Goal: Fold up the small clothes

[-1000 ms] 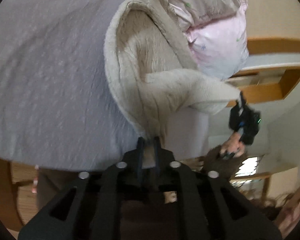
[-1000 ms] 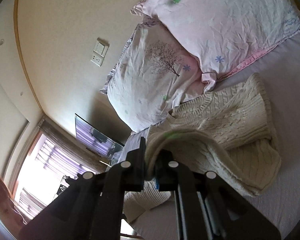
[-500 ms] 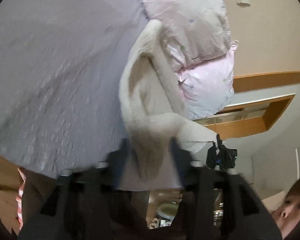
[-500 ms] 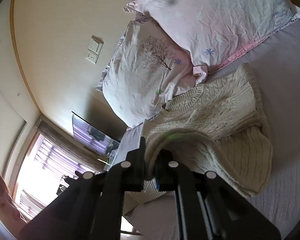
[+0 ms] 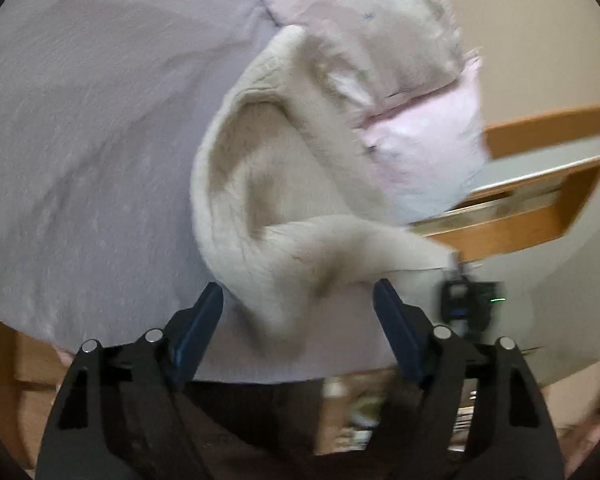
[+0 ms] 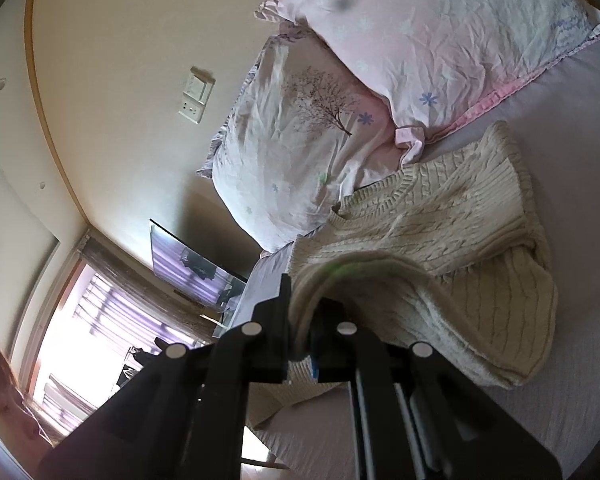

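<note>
A cream cable-knit sweater lies partly folded on the lilac bed sheet, near the pillows. My right gripper is shut on a raised fold of the sweater and holds it above the bed. In the left wrist view the sweater is blurred; its near corner hangs between the spread fingers of my left gripper, which is open and holds nothing. The right gripper shows there at the right, pinching the sweater's far corner.
Two pink flowered pillows lie against the wall beyond the sweater. The bed sheet spreads wide to the left. A wooden shelf is on the wall at the right. A window and a screen are past the bed.
My left gripper has opened and let go of the sweater's corner, which now droops between its fingers. My right gripper keeps its hold and has barely moved.
</note>
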Motion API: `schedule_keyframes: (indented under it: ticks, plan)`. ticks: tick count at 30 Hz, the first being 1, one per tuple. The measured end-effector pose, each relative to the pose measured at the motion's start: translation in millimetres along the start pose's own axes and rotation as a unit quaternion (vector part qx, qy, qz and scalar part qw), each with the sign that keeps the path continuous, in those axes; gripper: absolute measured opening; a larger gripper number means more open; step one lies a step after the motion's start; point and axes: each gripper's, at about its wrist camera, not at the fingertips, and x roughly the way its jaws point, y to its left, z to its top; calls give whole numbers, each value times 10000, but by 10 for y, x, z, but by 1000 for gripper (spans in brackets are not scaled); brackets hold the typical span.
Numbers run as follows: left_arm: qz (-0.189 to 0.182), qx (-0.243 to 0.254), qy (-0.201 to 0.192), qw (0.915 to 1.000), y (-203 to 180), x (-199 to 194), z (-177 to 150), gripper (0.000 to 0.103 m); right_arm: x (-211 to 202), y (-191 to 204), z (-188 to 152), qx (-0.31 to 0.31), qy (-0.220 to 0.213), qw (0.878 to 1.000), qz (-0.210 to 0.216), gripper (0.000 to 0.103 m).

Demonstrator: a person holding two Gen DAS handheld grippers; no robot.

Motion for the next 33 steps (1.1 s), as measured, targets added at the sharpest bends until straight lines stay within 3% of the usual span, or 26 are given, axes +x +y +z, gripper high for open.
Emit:
schedule_keyframes:
  ticks: [2,7,8,9,11,14,19,21,23,26,29,31,33]
  plan:
    - [7,-281,-23,9996,84,13,29,77,-10,1,0,1,-5,10000,16,7]
    - [93,-247,-40,9996,9,107,55,77,-25,1,-5,-35,-6,10000,28,7]
    - [-114,-254,77,9996,4,178,56,67,-27,-9,-7,-5,-12,10000,31,7]
    - [-339,-341,297,9984,24,255,33,39,-32,-9,-11,15,-20,10000,38,7]
    - [-628,-559,686,9941,64,432,-43,13,-72,-19,-25,43,-74,10000,42,7]
    - [-1081,-567,698,9901,30,419,-38,11,-210,-21,-19,35,-267,9996,68,7]
    - [-1381,-94,-152,9903,-269,82,533,10,-258,-89,180,214,-599,9978,193,7]
    - [-1339,35,-618,9891,-412,93,1030,10,-145,-177,372,359,-748,9964,163,7]
    - [-1259,-79,-771,9890,-440,275,1416,10,23,-323,589,533,-968,9939,34,7]
    - [-837,-335,-713,9934,-403,844,1983,10,394,-755,905,1040,-1205,9850,-661,9]
    - [-686,-807,-323,9939,-261,1301,2356,10,733,-1196,1116,1433,-957,9697,-1730,28]
    - [-926,-874,-301,9914,-255,1284,2425,11,736,-1340,1145,1682,-990,9649,-1759,56]
    - [-1090,-580,-356,9917,-325,1141,2416,12,681,-1306,1152,1519,-1106,9672,-1712,69]
